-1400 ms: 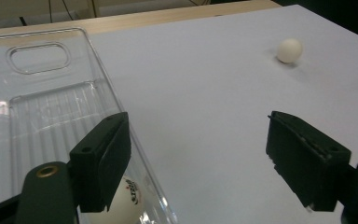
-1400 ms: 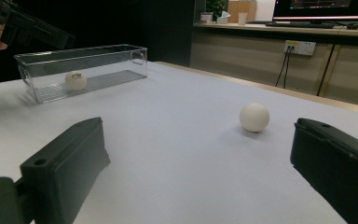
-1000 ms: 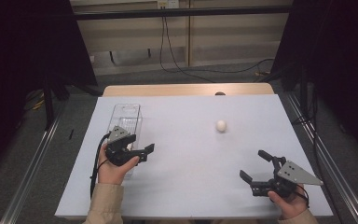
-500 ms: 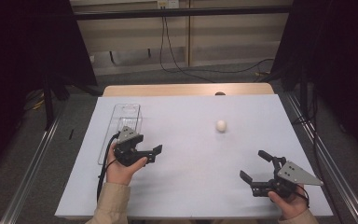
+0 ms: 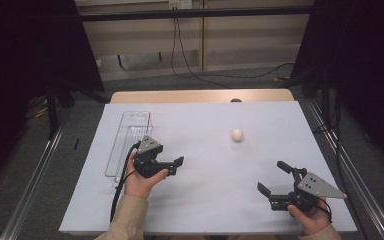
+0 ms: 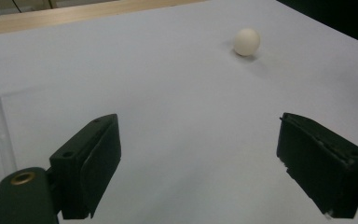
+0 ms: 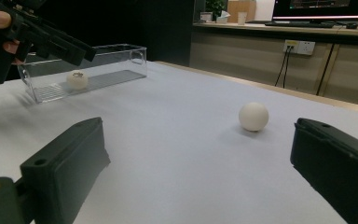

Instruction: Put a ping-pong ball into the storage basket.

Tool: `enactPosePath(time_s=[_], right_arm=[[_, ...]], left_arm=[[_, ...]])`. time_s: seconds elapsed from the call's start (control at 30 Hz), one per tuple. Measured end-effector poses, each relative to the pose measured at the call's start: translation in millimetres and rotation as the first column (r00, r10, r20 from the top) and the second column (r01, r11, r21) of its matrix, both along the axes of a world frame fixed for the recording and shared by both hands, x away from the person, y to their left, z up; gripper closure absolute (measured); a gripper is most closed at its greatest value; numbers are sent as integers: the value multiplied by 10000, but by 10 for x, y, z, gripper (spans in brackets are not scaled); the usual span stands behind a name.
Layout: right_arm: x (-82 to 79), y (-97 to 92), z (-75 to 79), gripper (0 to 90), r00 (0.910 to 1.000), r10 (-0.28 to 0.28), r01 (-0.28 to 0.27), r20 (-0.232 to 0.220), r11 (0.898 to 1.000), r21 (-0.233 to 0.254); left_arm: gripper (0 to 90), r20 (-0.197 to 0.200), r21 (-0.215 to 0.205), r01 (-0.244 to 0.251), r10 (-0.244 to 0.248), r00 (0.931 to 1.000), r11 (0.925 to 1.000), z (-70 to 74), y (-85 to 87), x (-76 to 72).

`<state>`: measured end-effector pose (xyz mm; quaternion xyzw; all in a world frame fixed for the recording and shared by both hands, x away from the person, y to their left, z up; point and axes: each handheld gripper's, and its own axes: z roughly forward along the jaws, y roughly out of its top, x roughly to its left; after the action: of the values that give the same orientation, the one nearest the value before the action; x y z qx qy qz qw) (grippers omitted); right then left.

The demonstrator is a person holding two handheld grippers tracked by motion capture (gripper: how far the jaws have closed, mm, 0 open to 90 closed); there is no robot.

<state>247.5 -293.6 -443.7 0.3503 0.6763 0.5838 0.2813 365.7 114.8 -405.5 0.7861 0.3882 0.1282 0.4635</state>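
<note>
clear box (image 5: 128, 145) at left holds one white ball (image 7: 77, 79). left gripper (image 5: 172, 165), just beside it, has been widening its jaws, nothing between them. second ball (image 5: 237, 134) lies loose mid-table, still to collect. right gripper (image 5: 275, 180) rests agape, empty.

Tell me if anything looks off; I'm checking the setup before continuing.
Nothing stands out. One white ball sits loose on the white table; another ball lies inside the clear box, which stands upright and undamaged. Both grippers, left and right, are open and empty.
</note>
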Motion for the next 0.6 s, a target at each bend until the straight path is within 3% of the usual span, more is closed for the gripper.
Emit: enactPosePath(time_s=[0.4,0.6], right_arm=[[2,2,-1,30,10000,14,-14,6,10000,20],[3,1,-2,30,10000,21,-21,4,10000,28]], left_arm=[[119,-24,-116,94,-94,10000,9999,-41,-120,11],[118,-51,21,232,-232,9997,9997,-68,-200,25]])
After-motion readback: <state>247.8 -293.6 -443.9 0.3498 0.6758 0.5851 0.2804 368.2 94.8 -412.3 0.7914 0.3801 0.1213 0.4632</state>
